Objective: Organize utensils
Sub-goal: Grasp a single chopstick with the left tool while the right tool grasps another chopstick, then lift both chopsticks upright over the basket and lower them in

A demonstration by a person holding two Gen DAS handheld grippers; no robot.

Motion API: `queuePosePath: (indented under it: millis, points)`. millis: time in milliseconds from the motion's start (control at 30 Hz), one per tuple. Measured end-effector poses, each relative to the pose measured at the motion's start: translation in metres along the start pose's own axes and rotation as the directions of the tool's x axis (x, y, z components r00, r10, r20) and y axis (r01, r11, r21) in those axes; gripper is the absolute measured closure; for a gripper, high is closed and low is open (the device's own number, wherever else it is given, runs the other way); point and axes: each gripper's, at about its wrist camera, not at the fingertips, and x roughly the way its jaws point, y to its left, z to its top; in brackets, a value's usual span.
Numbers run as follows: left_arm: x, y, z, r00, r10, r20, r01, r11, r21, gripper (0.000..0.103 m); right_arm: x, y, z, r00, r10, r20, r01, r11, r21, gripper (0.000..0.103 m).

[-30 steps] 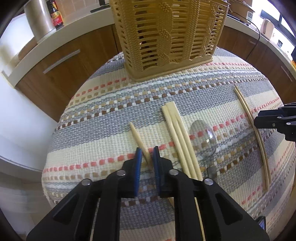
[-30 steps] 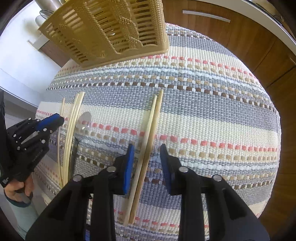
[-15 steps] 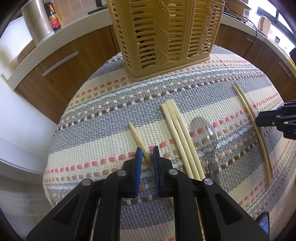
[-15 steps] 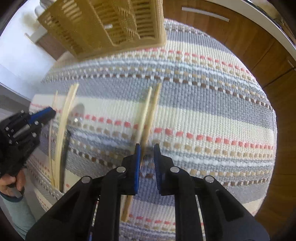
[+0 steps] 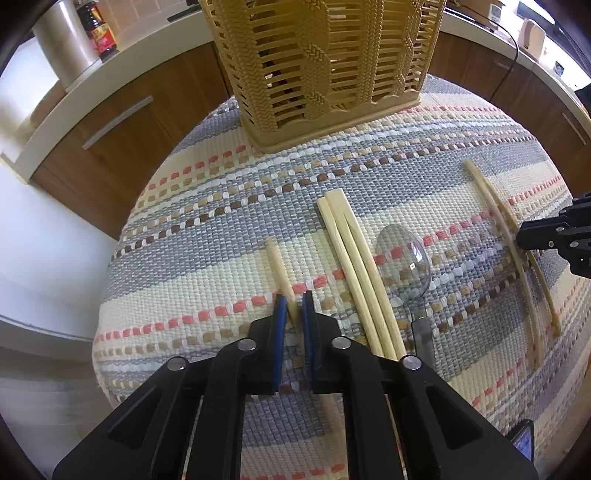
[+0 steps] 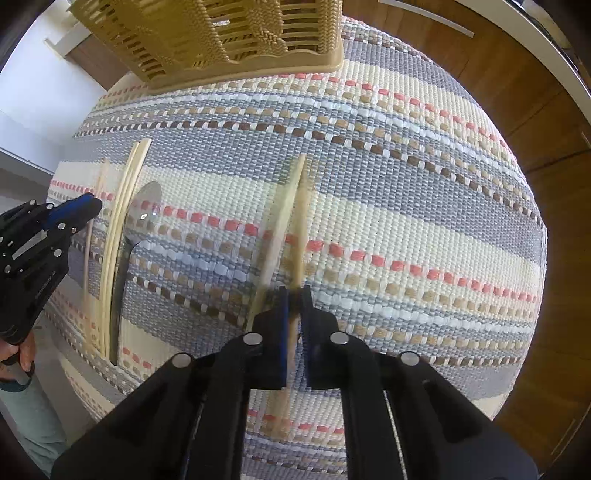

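My left gripper (image 5: 293, 301) is shut on a single chopstick (image 5: 277, 264) near the left of the woven mat (image 5: 424, 177). Several chopsticks (image 5: 351, 258) and a clear plastic spoon (image 5: 406, 258) lie to its right. My right gripper (image 6: 293, 293) is shut on a chopstick (image 6: 301, 221); a second chopstick (image 6: 277, 221) lies beside it, blurred. The pair also shows in the left wrist view (image 5: 509, 236). A tan slotted utensil basket (image 5: 325, 62) stands upright at the mat's far edge, also in the right wrist view (image 6: 221, 33).
Wooden cabinets (image 5: 122, 122) and a white countertop (image 5: 55, 110) with a steel pot (image 5: 62, 40) and a sauce bottle (image 5: 99, 33) lie beyond the mat. The mat's edges drop off near both grippers.
My right gripper closed from open onto a chopstick of the pair and the pair shifted. My left gripper stayed shut on its chopstick and moved nearer the basket.
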Motion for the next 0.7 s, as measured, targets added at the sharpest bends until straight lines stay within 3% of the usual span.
queuePosePath:
  millis: [167,300,367,500,600,700]
  points:
    - [-0.007,-0.003,-0.006,0.999,-0.022,0.045,0.023,0.999,-0.027,0.099,-0.006,-0.014,-0.009,0.999,0.034,0.04,-0.034,0.999,-0.009,0.099]
    - [-0.031,0.006,-0.007,0.989,-0.044,0.14,0.054,0.996,-0.067,0.099,-0.024,-0.015,-0.016,0.992,0.061,0.112,-0.058,0.998,-0.037,0.099]
    - [-0.049,0.014,-0.008,0.976,-0.063,0.208,0.082,0.993,-0.081,0.099,-0.039,-0.013,-0.019,0.983,0.077,0.165,-0.068,0.996,-0.061,0.099]
    - [-0.087,0.021,-0.007,0.94,-0.069,0.335,0.107,0.99,-0.095,0.099,-0.07,-0.01,-0.028,0.955,0.101,0.279,-0.067,0.989,-0.129,0.099]
    - [-0.118,0.029,-0.01,0.898,-0.078,0.433,0.136,0.985,-0.104,0.099,-0.092,-0.008,-0.029,0.918,0.159,0.362,-0.108,0.981,-0.158,0.099]
    - [-0.148,0.037,-0.008,0.843,-0.072,0.534,0.153,0.982,-0.108,0.099,-0.115,-0.01,-0.024,0.871,0.214,0.442,-0.154,0.974,-0.166,0.099]
